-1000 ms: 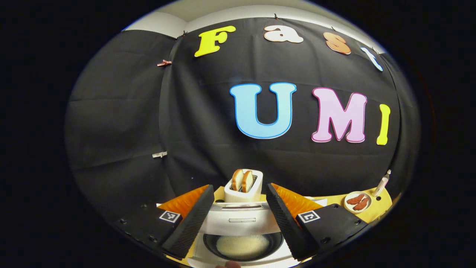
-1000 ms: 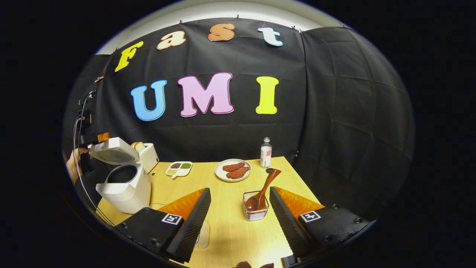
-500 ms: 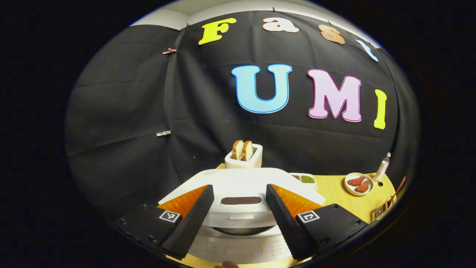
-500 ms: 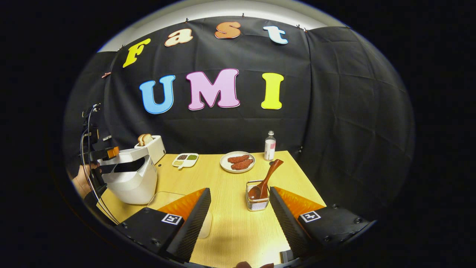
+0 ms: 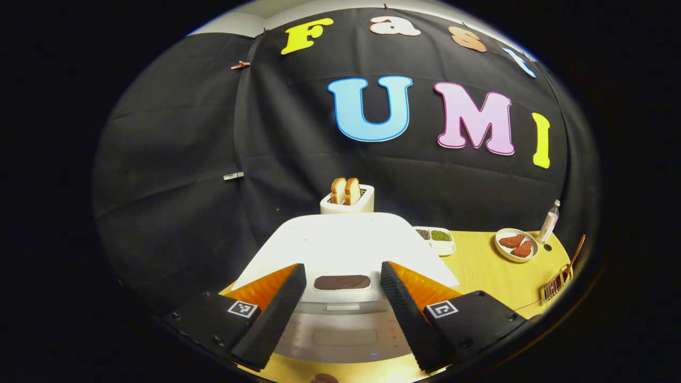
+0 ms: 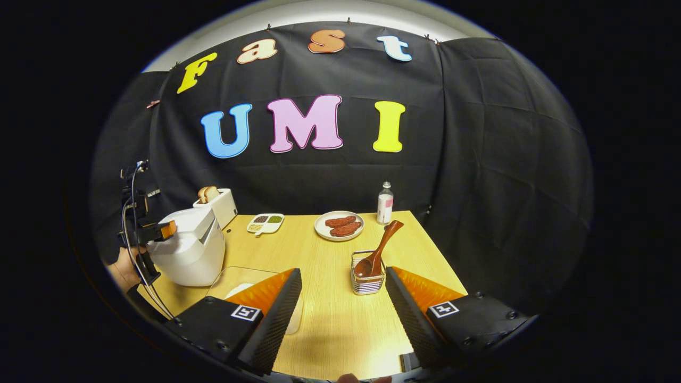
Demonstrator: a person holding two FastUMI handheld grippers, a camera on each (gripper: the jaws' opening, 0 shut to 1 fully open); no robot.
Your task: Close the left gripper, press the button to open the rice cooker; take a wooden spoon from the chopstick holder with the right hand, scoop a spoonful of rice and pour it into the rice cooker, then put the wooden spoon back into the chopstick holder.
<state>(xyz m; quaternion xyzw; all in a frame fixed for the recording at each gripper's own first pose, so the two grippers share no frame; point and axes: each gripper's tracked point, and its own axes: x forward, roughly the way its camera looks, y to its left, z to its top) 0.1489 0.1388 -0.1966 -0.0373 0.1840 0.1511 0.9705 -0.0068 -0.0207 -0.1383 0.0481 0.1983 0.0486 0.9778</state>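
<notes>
Toaster, sausage plate, bottle, perhaps a beans tray.

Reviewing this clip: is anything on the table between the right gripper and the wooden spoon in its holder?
Nothing visible is. In the right gripper view, the right gripper is open, and the wooden spoon stands in the chopstick holder just ahead, with bare table in between.
</notes>
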